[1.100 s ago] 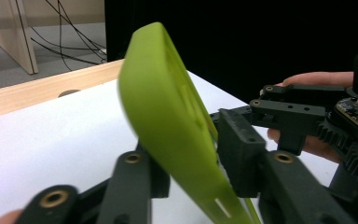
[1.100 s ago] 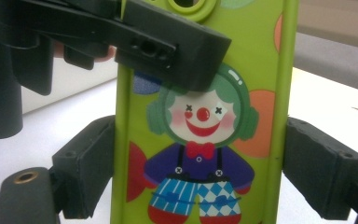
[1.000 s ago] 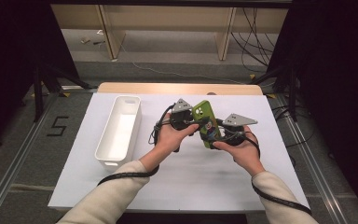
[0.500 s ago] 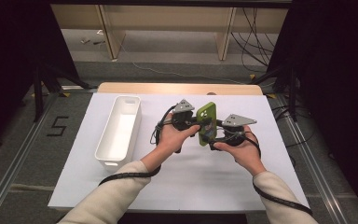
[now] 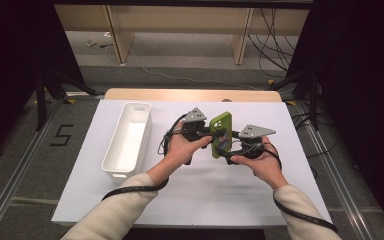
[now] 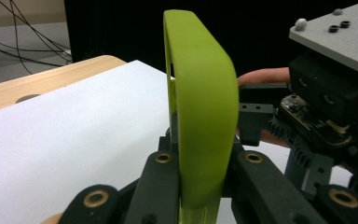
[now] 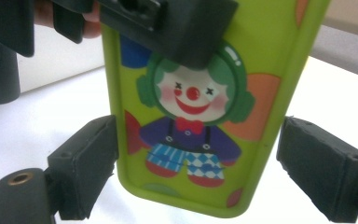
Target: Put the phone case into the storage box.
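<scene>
- Currently the left gripper (image 5: pixel 211 134), a black two-jaw tool with a grey three-cornered plate on top, is clamped on the thin edge of a lime-green rubbery phone case (image 5: pixel 220 135) printed with a cartoon clown; its jaws have just finished closing, and in the left gripper view its fingers (image 6: pixel 161 179) press both faces of the case (image 6: pixel 205 116).
- Held that way, the case stands upright on edge above the white table sheet (image 5: pixel 280 120), between the two grippers.
- Opposite it, the right gripper (image 5: pixel 229 152) faces the printed side; its jaws stand wide apart, one pad (image 7: pixel 86 163) touching or just beside the case's left edge (image 7: pixel 200 154), the other pad well clear of the right edge, so it does not grip.
- Beyond the case in the right gripper view, the left gripper's black jaw lies over the clown's head.
- Out past the left gripper's far side, well apart from it, a long white plastic bin (image 5: pixel 129 140) sits on the sheet.
</scene>
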The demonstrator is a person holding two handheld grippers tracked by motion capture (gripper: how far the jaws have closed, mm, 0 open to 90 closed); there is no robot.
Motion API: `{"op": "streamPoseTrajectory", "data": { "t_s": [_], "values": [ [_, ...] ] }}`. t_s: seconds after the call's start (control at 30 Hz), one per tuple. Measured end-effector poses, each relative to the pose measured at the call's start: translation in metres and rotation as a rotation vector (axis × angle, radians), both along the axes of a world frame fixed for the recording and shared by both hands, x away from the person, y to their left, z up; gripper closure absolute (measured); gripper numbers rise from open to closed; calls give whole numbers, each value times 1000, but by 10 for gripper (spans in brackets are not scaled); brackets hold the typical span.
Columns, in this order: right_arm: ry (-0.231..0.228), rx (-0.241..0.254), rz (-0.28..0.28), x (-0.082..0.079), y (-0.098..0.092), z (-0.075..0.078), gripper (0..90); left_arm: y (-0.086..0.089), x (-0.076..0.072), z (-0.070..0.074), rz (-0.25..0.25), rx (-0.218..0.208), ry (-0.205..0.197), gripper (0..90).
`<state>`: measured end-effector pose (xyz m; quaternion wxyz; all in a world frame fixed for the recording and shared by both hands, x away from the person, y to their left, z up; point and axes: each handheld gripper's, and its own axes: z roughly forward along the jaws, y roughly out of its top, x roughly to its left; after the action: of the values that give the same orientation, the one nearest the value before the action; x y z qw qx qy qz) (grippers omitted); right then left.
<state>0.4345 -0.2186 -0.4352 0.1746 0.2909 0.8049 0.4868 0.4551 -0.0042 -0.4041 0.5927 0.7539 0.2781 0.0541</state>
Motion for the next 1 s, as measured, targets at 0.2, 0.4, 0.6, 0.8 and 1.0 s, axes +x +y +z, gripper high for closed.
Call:
{"op": "streamPoseTrajectory", "data": {
  "t_s": [0.2,0.4,0.6,0.8,1.0],
  "values": [
    [3,8,17,-2,-2,0,140,4,-3,3,-45,11,-25,827],
    [4,10,35,-4,-2,0,142,5,-5,4,-81,24,-38,827],
    [6,6,49,-4,-1,-1,150,4,-5,4,-114,31,-51,827],
    [10,11,52,-3,-2,-2,154,2,-4,5,-130,37,-61,827],
    [13,10,62,-3,-1,-2,168,2,-3,4,-141,45,-66,827]
  ]
}}
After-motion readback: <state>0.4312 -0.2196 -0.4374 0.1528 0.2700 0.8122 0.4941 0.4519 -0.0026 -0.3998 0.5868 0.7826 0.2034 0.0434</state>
